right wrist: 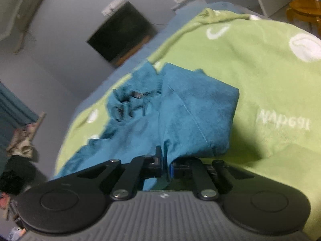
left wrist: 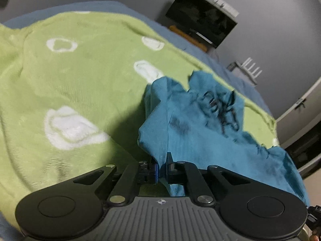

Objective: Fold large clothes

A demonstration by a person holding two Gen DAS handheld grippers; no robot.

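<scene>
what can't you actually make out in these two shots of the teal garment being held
- Left wrist view: the teal garment runs off behind the left gripper, so its near edge is hidden.
- Right wrist view: cloth bunches at the right gripper, hiding the pinched part.
- Both views: the dark print is crumpled and blurred, unreadable.
- Garment type: unclear.

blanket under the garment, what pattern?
Light green blanket with white blotchy shapes; clearest in left wrist view.
</scene>
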